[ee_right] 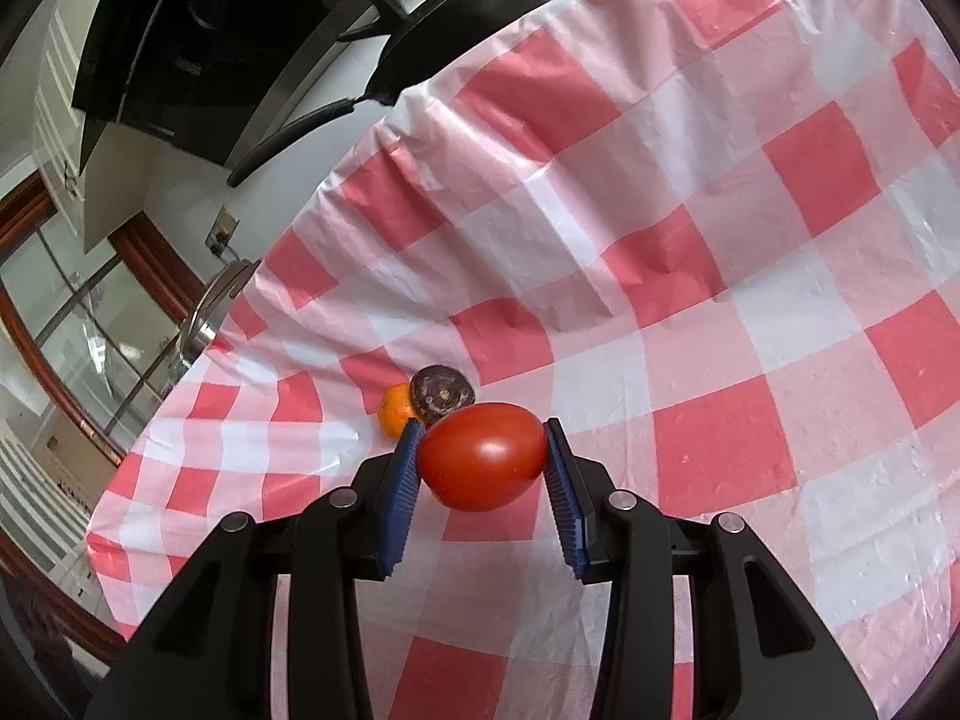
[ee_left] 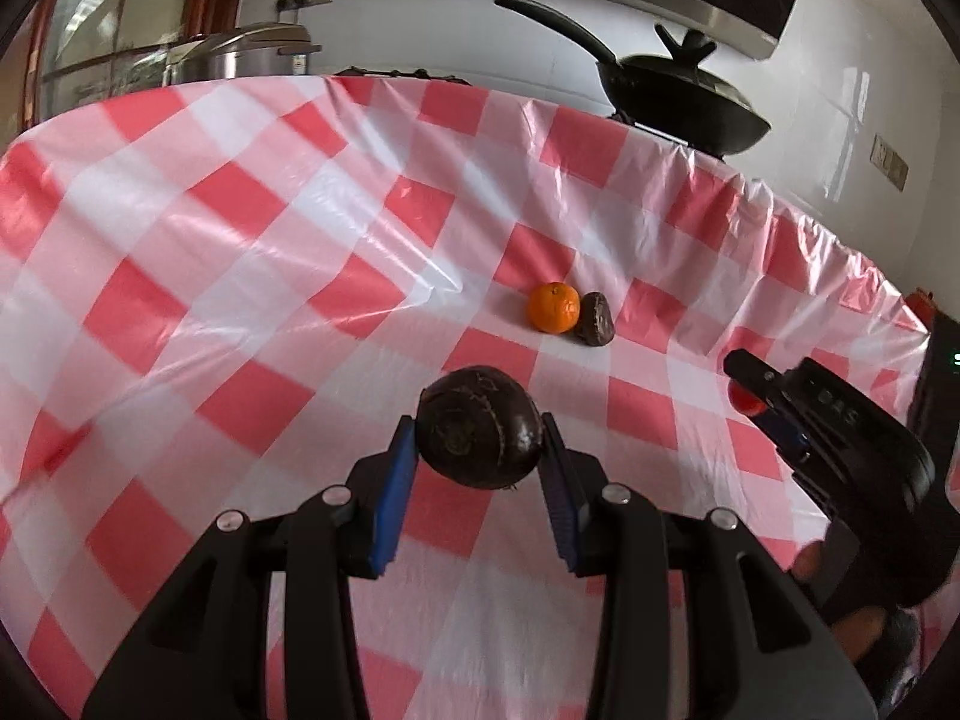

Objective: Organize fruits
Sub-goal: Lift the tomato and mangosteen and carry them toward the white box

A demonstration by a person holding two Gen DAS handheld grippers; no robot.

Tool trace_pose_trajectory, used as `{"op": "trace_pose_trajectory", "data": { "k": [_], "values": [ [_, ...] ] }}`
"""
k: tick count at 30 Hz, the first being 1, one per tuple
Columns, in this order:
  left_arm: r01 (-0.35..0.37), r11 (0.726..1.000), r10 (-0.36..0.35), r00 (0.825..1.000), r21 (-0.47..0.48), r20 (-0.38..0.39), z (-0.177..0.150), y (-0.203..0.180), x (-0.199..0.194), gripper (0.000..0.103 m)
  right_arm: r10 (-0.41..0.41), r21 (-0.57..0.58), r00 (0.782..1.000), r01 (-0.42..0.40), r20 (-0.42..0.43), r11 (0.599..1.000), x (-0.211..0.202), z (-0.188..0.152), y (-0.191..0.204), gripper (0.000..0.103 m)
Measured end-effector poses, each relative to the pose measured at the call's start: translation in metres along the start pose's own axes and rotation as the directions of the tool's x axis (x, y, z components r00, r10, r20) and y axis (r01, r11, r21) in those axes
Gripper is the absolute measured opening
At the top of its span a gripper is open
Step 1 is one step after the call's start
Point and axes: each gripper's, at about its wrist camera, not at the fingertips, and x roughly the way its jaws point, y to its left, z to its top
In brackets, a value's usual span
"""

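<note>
My left gripper (ee_left: pixel 480 450) is shut on a dark purple round fruit (ee_left: pixel 479 427), held above the red-and-white checked tablecloth (ee_left: pixel 240 276). Beyond it an orange (ee_left: pixel 553 307) lies on the cloth, touching a second dark fruit (ee_left: pixel 596 319) on its right. In the left wrist view the right gripper (ee_left: pixel 750 387) comes in from the right edge with something red (ee_left: pixel 746 401) at its tip. In the right wrist view my right gripper (ee_right: pixel 483 459) is shut on a red tomato (ee_right: pixel 482 457). Just past it sit the dark fruit (ee_right: pixel 442 395) and the partly hidden orange (ee_right: pixel 396 410).
A black lidded pan (ee_left: pixel 678 96) with a long handle stands past the table's far edge, and a steel cooker (ee_left: pixel 246 54) stands at the far left. A black range hood (ee_right: pixel 198 24) hangs above. The cloth (ee_right: pixel 720 240) spreads wide around the fruits.
</note>
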Motion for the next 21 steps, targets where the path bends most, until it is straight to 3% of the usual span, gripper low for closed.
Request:
{"op": "trace_pose_trajectory", "data": {
  "k": [12,18,21],
  "values": [
    [0.016,0.999,-0.016,1.000,-0.038,0.019,-0.020,0.014,-0.027,0.040,-0.044,-0.009,0.999,0.043,-0.020,0.999,-0.004,-0.005,0.003,0.040],
    [0.030,0.999,-0.031,0.999,-0.028,-0.019,-0.023,0.014,-0.018,0.040,-0.008,-0.041,0.999,0.006,-0.035,0.999,-0.011,-0.014,0.013,0.040],
    [0.041,0.999,-0.042,0.999,-0.031,-0.022,-0.023,0.014,-0.018,0.040,0.045,0.002,0.999,-0.045,-0.010,0.999,-0.028,-0.025,0.015,0.040]
  ]
}}
